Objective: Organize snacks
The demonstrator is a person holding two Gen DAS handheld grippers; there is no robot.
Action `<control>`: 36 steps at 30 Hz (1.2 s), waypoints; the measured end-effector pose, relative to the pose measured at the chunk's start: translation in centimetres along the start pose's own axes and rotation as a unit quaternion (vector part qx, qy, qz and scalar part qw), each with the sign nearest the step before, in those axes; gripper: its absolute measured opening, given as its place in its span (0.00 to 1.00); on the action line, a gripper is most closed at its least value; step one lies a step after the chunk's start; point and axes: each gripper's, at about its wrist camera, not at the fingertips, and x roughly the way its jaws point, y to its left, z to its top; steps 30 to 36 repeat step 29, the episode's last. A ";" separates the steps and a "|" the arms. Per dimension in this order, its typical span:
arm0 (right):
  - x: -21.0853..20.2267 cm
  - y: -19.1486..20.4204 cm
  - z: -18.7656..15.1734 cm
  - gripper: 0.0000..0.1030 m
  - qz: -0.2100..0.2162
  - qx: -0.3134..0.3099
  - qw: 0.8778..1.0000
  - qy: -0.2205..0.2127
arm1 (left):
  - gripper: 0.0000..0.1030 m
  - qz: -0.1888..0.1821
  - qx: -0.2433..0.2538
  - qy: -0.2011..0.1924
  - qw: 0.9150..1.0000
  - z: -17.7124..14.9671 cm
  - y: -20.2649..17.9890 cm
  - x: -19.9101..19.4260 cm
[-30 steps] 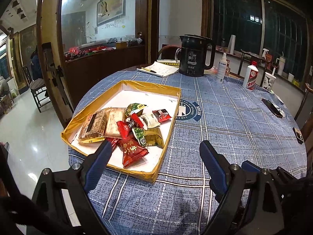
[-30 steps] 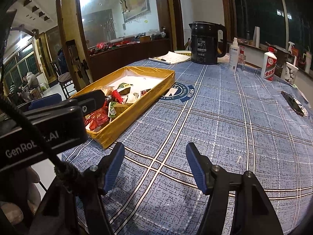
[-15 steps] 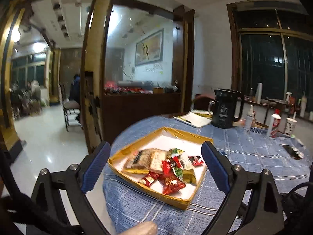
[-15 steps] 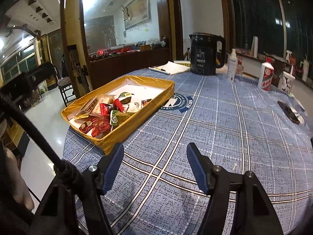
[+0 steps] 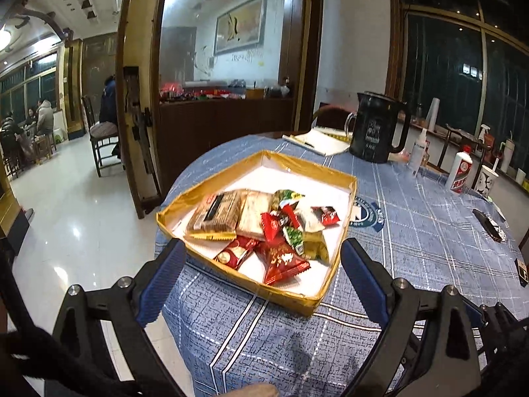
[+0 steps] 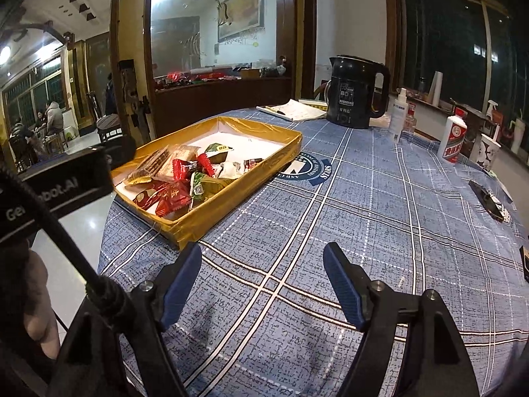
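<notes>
A gold-rimmed box (image 5: 344, 231) with a white floor sits on the blue checked tablecloth (image 5: 429, 231). It holds several wrapped snacks: two biscuit packs (image 5: 218, 211), red packets (image 5: 281, 261) and green and gold sweets (image 5: 297, 235). My left gripper (image 5: 261, 264) is open and empty, held above the table's near edge in front of the box. My right gripper (image 6: 261, 264) is open and empty over the bare cloth, right of the box (image 6: 251, 178). The snacks (image 6: 178, 182) show in the right wrist view too.
A black kettle (image 5: 377, 129), an open notebook (image 5: 317, 140), a spray bottle (image 5: 418, 152), a white and red bottle (image 5: 459, 173) and a paper cup (image 5: 486, 182) stand at the far side. A dark remote (image 6: 489, 198) lies right. The table edge drops to tiled floor (image 5: 66, 215).
The left gripper swung away from the table and back lower and nearer, so the box again lies between its fingers. The right gripper stayed almost still. Both stayed open.
</notes>
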 end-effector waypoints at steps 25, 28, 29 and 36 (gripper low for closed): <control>0.9 1.6 -0.3 0.74 0.012 -0.021 1.000 0.018 | 0.92 -0.015 -0.034 0.045 0.998 -0.6 1.8 2.0; 1.1 1.7 -0.3 0.74 0.015 -0.020 0.999 0.021 | 0.92 -0.020 -0.035 0.051 0.998 -0.5 1.9 2.2; 1.1 1.6 -0.3 0.74 0.016 -0.017 0.999 0.023 | 0.92 -0.021 -0.033 0.054 0.998 -0.5 1.8 2.3; 1.1 1.6 -0.3 0.74 0.016 -0.017 0.999 0.023 | 0.92 -0.021 -0.033 0.054 0.998 -0.5 1.8 2.3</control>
